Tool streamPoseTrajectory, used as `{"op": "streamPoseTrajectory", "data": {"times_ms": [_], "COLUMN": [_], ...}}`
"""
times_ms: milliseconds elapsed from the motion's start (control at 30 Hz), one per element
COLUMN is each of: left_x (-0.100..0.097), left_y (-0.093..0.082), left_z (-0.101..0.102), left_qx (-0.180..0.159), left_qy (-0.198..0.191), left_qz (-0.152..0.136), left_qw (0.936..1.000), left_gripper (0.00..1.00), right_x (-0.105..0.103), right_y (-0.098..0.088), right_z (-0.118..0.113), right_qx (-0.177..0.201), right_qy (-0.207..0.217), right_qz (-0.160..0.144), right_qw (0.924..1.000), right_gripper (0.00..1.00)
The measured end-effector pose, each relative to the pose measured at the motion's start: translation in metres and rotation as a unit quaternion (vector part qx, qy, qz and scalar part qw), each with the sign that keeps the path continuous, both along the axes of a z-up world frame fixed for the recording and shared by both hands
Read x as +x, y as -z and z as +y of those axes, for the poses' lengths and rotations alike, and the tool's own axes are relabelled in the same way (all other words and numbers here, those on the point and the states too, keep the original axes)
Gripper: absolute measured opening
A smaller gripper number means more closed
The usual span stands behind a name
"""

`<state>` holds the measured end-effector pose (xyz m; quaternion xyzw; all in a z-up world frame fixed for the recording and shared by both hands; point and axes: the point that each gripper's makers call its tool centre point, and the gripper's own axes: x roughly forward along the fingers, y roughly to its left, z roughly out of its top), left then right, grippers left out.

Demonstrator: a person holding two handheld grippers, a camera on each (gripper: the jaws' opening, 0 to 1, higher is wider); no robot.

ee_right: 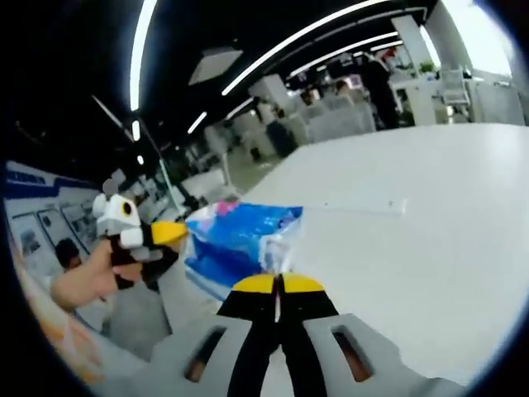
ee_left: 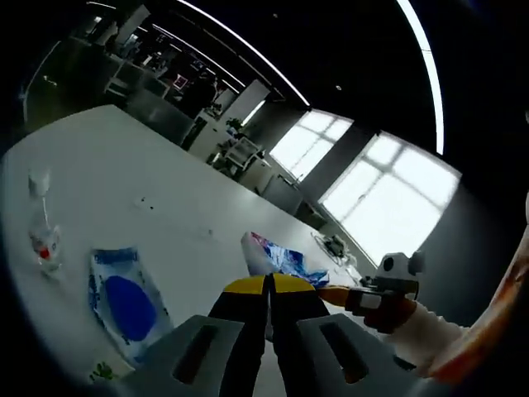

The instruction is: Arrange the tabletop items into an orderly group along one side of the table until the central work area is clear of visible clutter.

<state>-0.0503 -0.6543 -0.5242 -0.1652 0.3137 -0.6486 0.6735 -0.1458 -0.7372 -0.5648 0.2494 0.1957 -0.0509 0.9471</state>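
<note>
Right hand-held gripper (ee_right: 278, 285) on crinkled blue-and-pink packet (ee_right: 235, 240)

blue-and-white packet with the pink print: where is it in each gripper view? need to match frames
Left gripper view: the blue-and-white packet lies on the white table, just above the left gripper, centre-low.
Right gripper view: it sits left of centre, touching the right gripper tips; whether it is clamped is unclear.
Shared landmark: the packet itself, at the table edge, with the opposite gripper beside it.
</note>
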Motion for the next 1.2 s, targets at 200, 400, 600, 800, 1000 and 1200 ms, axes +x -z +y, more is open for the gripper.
{"op": "streamPoseTrajectory", "data": {"times_ms": [200,400,600,800,1000,1200], "left_x": [-0.006,-0.014,-0.027,-0.047,-0.068,-0.070], "left_y": [-0.025,-0.026,-0.032,-0.028,-0.025,0.006], "left_z": [-0.019,-0.035,-0.052,-0.074,-0.102,-0.124], "left_qx": [-0.017,-0.004,0.006,0.018,0.034,0.062], "left_qy": [0.014,0.034,0.062,0.097,0.143,0.147], "left_qz": [-0.020,-0.046,-0.096,-0.134,-0.181,-0.163], "left_qw": [0.9996,0.9984,0.9935,0.9860,0.9724,0.9737], "left_gripper": [0.00,0.00,0.00,0.00,0.00,0.00], "right_x": [-0.008,-0.020,-0.035,-0.053,-0.070,-0.085], "right_y": [-0.009,-0.014,-0.023,-0.023,-0.020,-0.004], "right_z": [-0.009,-0.021,-0.034,-0.055,-0.076,-0.094], "right_qx": [0.002,0.001,-0.001,-0.010,-0.010,-0.003], "right_qy": [0.020,0.041,0.065,0.096,0.128,0.153], "right_qz": [-0.013,-0.013,-0.017,-0.007,0.001,0.018], "right_qw": [0.9997,0.9991,0.9977,0.9953,0.9917,0.9881], "right_gripper": [0.00,0.00,0.00,0.00,0.00,0.00]}}
